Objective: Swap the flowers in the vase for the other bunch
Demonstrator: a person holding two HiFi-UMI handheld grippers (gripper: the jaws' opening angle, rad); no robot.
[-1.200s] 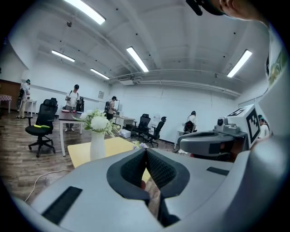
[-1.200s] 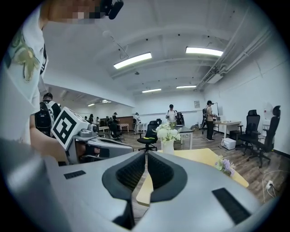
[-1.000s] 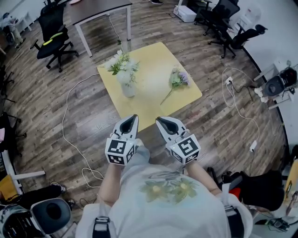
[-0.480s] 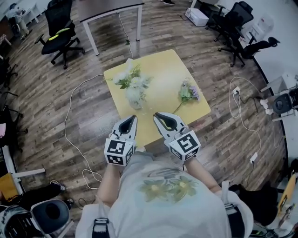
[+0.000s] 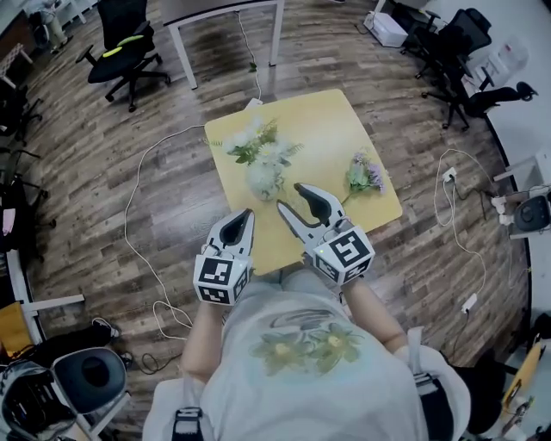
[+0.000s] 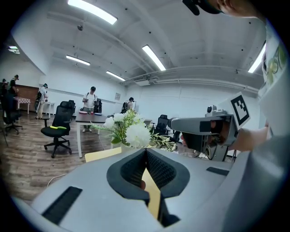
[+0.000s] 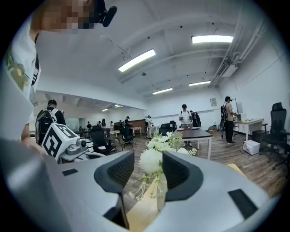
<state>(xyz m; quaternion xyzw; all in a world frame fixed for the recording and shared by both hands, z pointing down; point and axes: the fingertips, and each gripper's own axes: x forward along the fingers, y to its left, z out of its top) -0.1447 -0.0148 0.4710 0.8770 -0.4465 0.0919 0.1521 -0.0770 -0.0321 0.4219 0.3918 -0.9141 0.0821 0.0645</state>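
Observation:
A clear vase of white flowers stands on the near left part of the yellow table. A second bunch with purple blooms lies flat on the table's right side. My right gripper hovers over the table's near edge, just short of the vase. Its jaws have just been opening and are open with nothing between them. In the right gripper view the white flowers show through the gap, beyond the tips. My left gripper is shut and empty at the table's near edge, left of the right one.
Black office chairs and a grey-legged table stand beyond the yellow table. More chairs sit at the far right. White cables trail over the wooden floor on both sides. Several people stand far off in the room.
Both grippers have come forward to the yellow table's near edge. The right jaws, shut before, now stand apart. The left jaws stay shut.

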